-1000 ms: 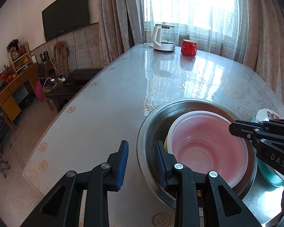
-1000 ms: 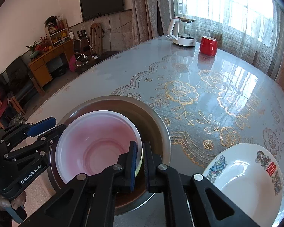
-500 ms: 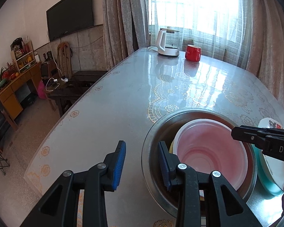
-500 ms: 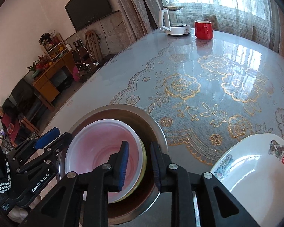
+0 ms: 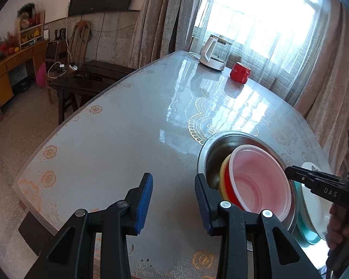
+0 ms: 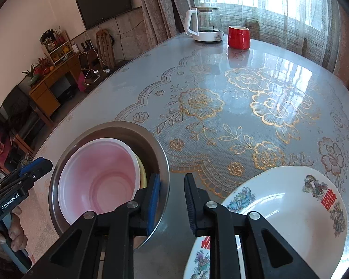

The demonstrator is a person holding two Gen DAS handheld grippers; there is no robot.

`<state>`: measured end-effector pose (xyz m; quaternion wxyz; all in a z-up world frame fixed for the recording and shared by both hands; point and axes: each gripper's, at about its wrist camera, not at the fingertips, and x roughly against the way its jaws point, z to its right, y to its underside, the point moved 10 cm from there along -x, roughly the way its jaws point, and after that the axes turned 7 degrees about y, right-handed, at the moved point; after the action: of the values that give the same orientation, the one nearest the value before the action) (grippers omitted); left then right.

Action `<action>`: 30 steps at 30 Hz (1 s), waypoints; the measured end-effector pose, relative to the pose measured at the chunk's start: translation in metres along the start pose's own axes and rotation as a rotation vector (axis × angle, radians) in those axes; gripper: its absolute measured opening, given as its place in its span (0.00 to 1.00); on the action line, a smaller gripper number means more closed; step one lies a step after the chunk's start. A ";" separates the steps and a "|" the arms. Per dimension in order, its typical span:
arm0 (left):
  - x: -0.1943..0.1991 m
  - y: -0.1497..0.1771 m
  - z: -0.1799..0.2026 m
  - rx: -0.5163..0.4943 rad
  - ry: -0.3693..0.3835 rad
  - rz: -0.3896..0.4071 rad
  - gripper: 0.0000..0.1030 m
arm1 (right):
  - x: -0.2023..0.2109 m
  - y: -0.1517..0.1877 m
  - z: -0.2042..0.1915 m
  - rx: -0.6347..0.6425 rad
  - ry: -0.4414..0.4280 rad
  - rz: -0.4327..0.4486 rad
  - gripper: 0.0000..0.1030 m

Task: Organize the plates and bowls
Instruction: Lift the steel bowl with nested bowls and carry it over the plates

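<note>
A steel bowl [image 5: 217, 147] [image 6: 151, 139] sits near the table's front edge. A pink-tinted white bowl [image 5: 258, 179] [image 6: 100, 176] is nested in it on a yellow and a red bowl [image 5: 224, 177]. My left gripper [image 5: 173, 196] is open and empty, just left of the steel bowl. My right gripper [image 6: 172, 201] is open and empty, its jaws on either side of the steel bowl's right rim. A white plate with dragon print [image 6: 288, 211] lies to the right, on a teal plate [image 5: 308, 226].
A white kettle [image 6: 203, 26] and a red cup [image 6: 239, 37] stand at the table's far end by the curtained window. The glass-topped table [image 6: 256, 88] has a gold floral cloth. A dark bench [image 5: 86, 79] and a wooden cabinet stand on the floor to the left.
My right gripper opened, let go of the pink bowl and drew back to the steel bowl's rim. My left gripper opened wider and moved left, off the bowl's rim.
</note>
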<state>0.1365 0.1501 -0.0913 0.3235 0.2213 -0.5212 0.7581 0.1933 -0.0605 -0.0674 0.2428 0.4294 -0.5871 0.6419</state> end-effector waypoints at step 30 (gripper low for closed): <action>-0.008 0.002 0.032 -0.104 0.079 0.005 0.16 | -0.008 0.008 -0.019 0.075 -0.005 -0.002 0.16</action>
<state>0.1407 0.1175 -0.0868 0.3528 0.1727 -0.5474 0.7389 0.1857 -0.0424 -0.0771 0.2257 0.4406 -0.5628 0.6620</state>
